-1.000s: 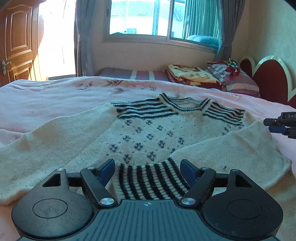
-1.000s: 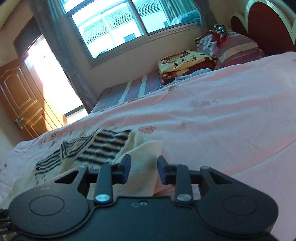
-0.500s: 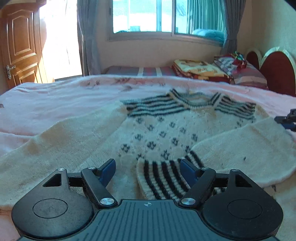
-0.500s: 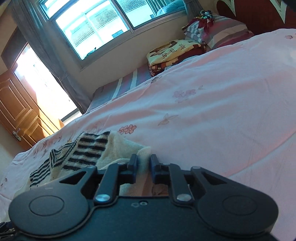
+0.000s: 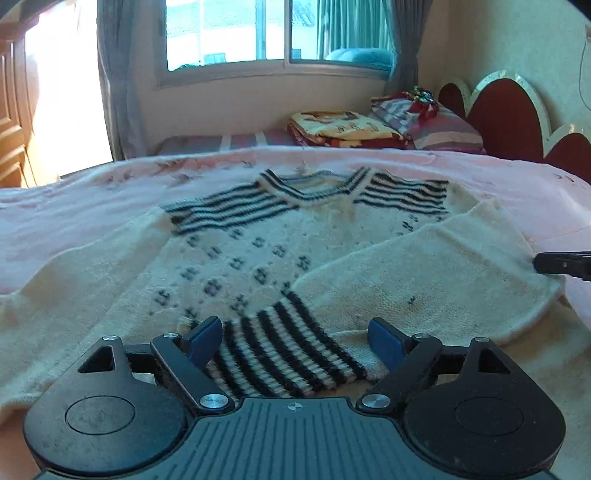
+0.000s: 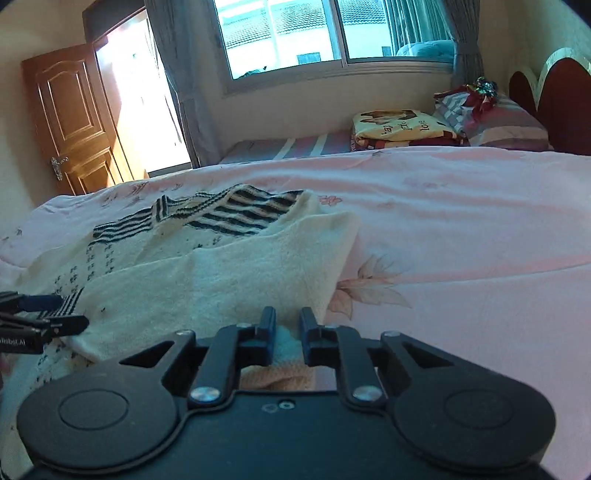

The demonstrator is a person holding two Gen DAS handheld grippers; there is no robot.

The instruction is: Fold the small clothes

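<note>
A cream knit sweater with black stripes and small dark motifs lies flat on the pink bedsheet. Its right sleeve is folded across the body, and the striped cuff lies between my left gripper's fingers. My left gripper is open just above the cuff. My right gripper is shut on the sweater's right edge, where the sleeve folds over. The right gripper's tip shows in the left wrist view, and the left gripper shows in the right wrist view.
Folded blankets and a striped pillow lie at the far side of the bed by the red headboard. A window with curtains is behind, and a wooden door is at the left.
The right gripper closed on the sweater's right edge and drew back. The left gripper stayed open and rose slightly, with the striped cuff lying between its fingers.
</note>
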